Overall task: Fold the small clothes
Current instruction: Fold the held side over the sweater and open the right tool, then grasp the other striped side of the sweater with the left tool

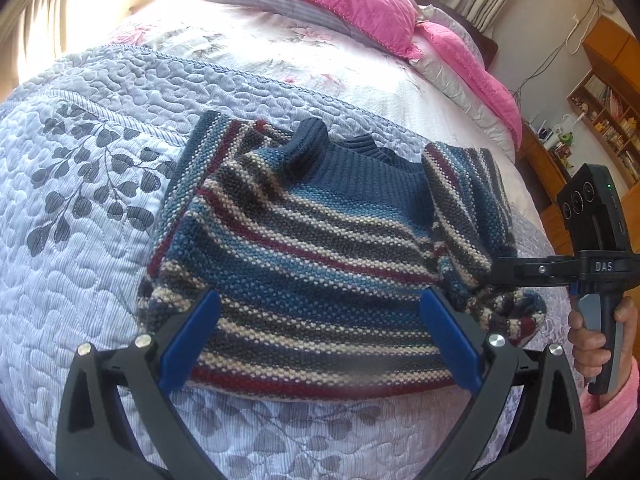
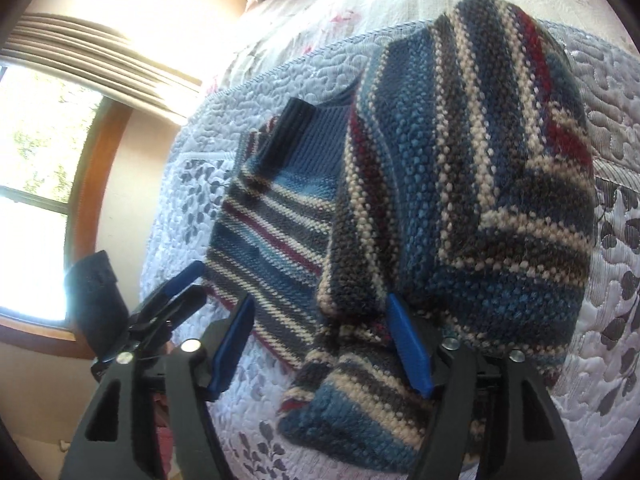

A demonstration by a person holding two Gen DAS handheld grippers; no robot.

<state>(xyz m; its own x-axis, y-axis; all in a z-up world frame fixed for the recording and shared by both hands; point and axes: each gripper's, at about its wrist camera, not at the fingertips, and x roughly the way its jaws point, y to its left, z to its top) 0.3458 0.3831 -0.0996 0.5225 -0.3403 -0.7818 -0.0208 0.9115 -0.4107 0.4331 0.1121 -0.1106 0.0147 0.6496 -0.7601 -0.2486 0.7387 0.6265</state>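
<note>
One striped sweater [image 1: 312, 248] lies on the bed quilt [image 1: 80, 220], left wrist view: left hand-held gripper [image 1: 320, 340] wide open, fingers straddling the hem edge. Bare quilt all around; two pink pillows [image 1: 360, 4] well apart at the head. Right wrist view: right hand-held gripper [image 2: 324, 344] spread open, bunched sleeve [image 2: 360, 380] between its fingers, unclamped.

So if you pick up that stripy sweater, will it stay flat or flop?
Probably flop: the sweater is soft knit, and its sleeve already sags in folds. The chunky yarn likely grips the fingers rather than slipping. It looks light enough for one gripper.
</note>
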